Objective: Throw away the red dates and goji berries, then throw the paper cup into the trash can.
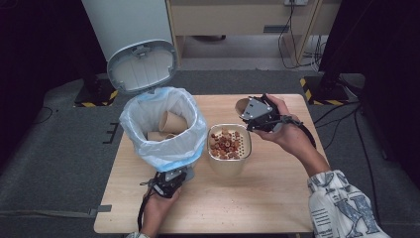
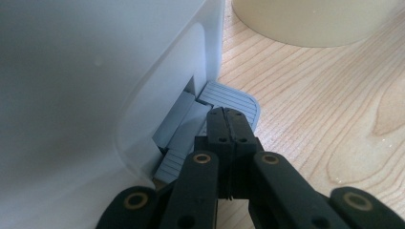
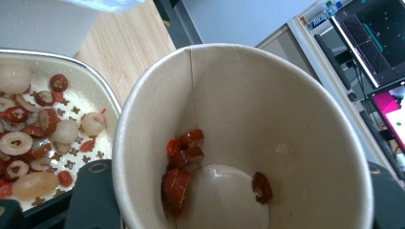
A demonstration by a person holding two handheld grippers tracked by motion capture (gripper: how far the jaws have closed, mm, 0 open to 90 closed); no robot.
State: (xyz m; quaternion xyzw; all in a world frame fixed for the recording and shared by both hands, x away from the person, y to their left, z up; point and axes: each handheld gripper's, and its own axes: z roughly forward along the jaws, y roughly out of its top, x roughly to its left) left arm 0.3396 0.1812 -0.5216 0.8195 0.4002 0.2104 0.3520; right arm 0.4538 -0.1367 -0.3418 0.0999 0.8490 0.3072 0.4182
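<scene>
Closed left gripper presses bin pedal; right gripper clamps tilted paper cup beside strainer bowl.

Wooden table, monitors — cables

The high view is evenly lit from above on the table, while the surrounding room falls dark and the picture is soft and low in detail. In the left gripper view the wood grain is sharp, the near black jaws are blurred, and the bin wall is bright and nearly featureless. In the right gripper view the paper cup is diffusely lit with a small wet glint inside; the background is out of focus
</scene>
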